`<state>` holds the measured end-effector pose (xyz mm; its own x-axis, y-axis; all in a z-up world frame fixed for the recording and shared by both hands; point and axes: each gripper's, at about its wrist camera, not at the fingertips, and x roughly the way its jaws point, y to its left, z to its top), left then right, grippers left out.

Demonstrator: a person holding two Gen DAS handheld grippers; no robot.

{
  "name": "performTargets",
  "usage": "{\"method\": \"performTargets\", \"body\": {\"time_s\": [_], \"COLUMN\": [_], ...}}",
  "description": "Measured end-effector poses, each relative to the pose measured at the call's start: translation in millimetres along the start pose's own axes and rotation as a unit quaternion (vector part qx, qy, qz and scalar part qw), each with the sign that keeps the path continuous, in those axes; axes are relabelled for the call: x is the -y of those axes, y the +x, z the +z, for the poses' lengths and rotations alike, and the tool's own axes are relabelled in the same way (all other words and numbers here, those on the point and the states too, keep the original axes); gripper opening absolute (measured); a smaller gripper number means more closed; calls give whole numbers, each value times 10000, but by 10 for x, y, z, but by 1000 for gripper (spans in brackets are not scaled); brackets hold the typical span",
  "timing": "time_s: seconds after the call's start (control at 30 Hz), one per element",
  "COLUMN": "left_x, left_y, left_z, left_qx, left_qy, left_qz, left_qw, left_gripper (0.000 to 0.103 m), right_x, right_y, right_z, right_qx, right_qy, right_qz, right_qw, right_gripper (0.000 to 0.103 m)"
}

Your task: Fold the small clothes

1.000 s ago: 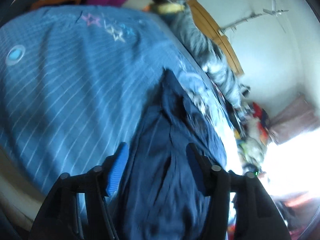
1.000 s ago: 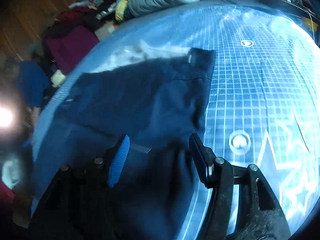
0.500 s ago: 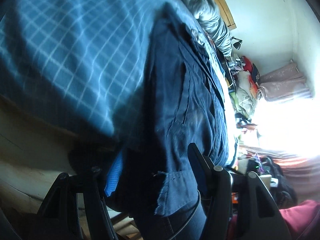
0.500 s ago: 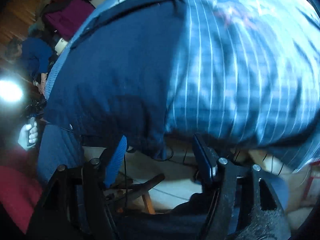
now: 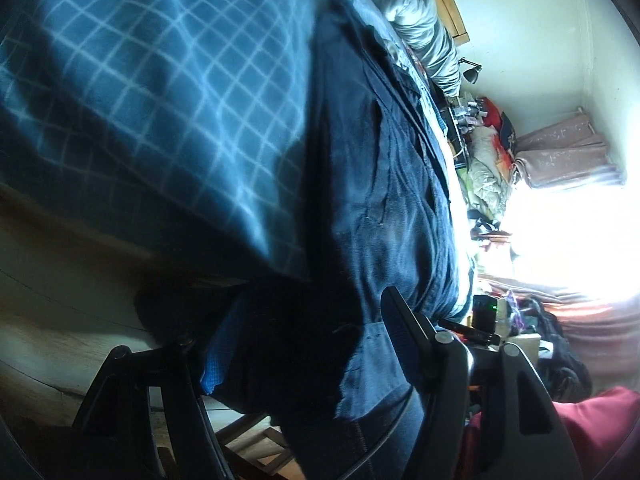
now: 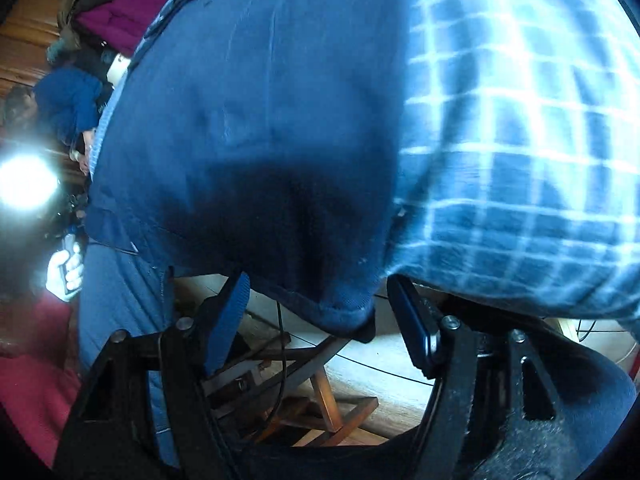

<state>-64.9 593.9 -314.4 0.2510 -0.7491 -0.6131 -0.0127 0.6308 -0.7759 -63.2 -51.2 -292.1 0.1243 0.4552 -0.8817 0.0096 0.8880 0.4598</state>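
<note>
We are in a lived-in bedroom: a bed spread with a blue checked blanket (image 5: 168, 92), a grey puffy duvet (image 5: 424, 28) bunched by the wooden headboard (image 5: 454, 4), pink curtains (image 5: 560, 156) beside a bright window, and heaps of clothes, among them a purple padded garment (image 6: 128, 20), on the wooden floor (image 6: 24, 52).

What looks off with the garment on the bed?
The navy garment isn't flat: its near edge hangs over the side of the checked bedspread, one corner drooping between the open fingers of the right gripper. The left gripper, also open, straddles the overhang.
</note>
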Motion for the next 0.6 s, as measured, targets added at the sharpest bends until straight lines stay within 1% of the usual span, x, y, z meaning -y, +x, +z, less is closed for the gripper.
{"method": "performTargets", "body": {"time_s": [0.1,0.17,0.23,0.27,0.33,0.37,0.4,0.47,0.5,0.57,0.6], "left_x": [36,80,134,155,171,183,197,233,233,215,187], "left_y": [9,44,52,21,-44,-47,-15,93,105,76,65], "left_z": [-15,-23,-25,-20,-7,-14,-20,-27,-40,-37,-44], "left_qx": [-70,-194,-231,-175,-75,-118,-266,-566,-619,-502,-418], "left_qy": [147,322,557,621,612,633,673,788,775,654,570], "left_qz": [176,339,755,837,787,737,712,775,731,566,410], "left_qw": [9997,9987,9953,9944,9950,9952,9948,9923,9924,9950,9967], "left_gripper": [69,69,69,69,68,68,67,66,66,60,46], "right_x": [-35,-43,-37,-43,-32,-12,-14,-18,-24,-35,-38], "right_y": [24,32,27,27,14,1,0,-16,-22,-35,-39], "right_z": [-22,-37,-57,-60,-81,-88,-92,-105,-115,-133,-141], "right_qx": [-38,-71,-108,-111,-104,-113,-128,-129,-118,-72,-74], "right_qy": [-30,-75,-107,-111,-93,-87,-87,-103,-106,-126,-141], "right_qz": [67,87,45,36,56,72,78,94,106,67,74], "right_qw": [10000,9999,9999,9999,9999,9999,9998,9998,9998,9999,9998], "right_gripper": [70,71,71,71,71,71,71,71,70,62,46]}}
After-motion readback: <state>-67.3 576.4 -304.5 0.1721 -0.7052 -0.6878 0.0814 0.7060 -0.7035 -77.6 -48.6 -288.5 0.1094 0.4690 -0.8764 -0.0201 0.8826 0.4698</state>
